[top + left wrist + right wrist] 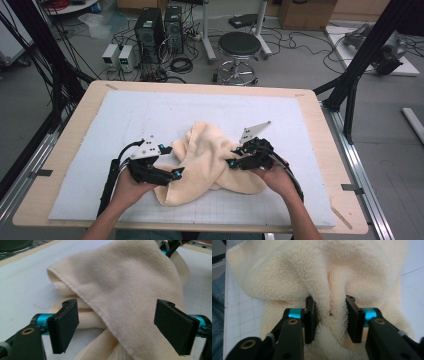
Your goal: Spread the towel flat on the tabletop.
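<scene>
**Inspector:** Count first. One cream towel (212, 162), two hand-held tools, one white mat (150, 115) on one counter (75, 135).

**Assistant:** Confirmed. The towel lies crumpled on the mat, toward the near side of the counter, between the two tools.

**Inspector:** Orientation?

**Assistant:** Bunched and folded over itself. In the high view its long axis runs diagonally, from the far end near the mat's middle down to a near-left corner. A hemmed fold edge shows in the left gripper view (82, 297).

**Inspector:** Left tool (176, 173)?

**Assistant:** Jaws stand well apart. The towel's fold lies between them, but the pads (65, 323) do not press on it.

**Inspector:** Right tool (231, 162)?

**Assistant:** Jaws are partly open, set either side of a raised ridge of towel (332, 305). The ridge fills most of the gap and brushes the pads (310, 317); whether they still pinch it cannot be told.
</scene>
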`<control>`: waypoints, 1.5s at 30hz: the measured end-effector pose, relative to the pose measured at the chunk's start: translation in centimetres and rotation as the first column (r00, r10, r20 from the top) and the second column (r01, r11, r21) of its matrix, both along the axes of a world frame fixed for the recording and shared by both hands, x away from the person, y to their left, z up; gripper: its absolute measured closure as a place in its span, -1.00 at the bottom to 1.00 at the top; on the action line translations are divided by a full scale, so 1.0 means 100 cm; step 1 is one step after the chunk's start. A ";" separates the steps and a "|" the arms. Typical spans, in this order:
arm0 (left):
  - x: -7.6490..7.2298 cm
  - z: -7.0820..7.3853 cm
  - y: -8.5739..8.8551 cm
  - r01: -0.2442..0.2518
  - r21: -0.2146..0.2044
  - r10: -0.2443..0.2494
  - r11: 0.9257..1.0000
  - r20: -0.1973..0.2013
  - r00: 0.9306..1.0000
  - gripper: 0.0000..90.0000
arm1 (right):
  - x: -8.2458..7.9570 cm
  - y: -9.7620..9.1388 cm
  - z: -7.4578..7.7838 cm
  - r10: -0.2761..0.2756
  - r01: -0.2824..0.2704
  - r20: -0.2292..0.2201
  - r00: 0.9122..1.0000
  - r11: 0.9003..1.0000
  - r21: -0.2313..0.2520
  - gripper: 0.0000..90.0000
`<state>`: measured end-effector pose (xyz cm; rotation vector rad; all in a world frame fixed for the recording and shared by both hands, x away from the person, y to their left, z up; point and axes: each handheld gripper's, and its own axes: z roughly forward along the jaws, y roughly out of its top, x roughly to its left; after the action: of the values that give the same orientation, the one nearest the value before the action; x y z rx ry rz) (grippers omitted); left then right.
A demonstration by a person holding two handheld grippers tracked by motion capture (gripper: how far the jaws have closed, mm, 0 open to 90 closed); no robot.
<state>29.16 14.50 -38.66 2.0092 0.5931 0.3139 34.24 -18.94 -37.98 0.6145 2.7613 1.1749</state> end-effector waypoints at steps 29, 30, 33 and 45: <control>0.015 -0.006 -0.007 0.076 0.108 -0.070 0.991 -0.061 0.996 0.78 | -0.036 -0.064 -0.028 -0.015 0.018 -0.049 0.999 0.997 0.071 -0.10; 0.013 -0.006 -0.003 0.070 0.104 -0.063 0.992 -0.062 0.996 0.78 | -0.037 -0.065 -0.028 -0.019 0.023 -0.052 0.998 0.997 0.071 -0.10; 0.010 -0.007 0.011 0.039 0.102 -0.032 0.994 -0.067 0.997 0.81 | -0.037 -0.068 -0.026 -0.030 0.033 -0.035 0.999 0.996 0.079 -0.08; 0.014 -0.016 0.022 0.058 0.084 -0.048 0.995 -0.121 0.991 0.82 | -0.032 -0.023 -0.045 0.044 -0.045 -0.018 0.999 0.995 -0.087 0.63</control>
<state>30.56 16.72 -40.22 2.1352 0.6078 0.1916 31.09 -21.28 -42.52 0.5581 2.8361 1.0550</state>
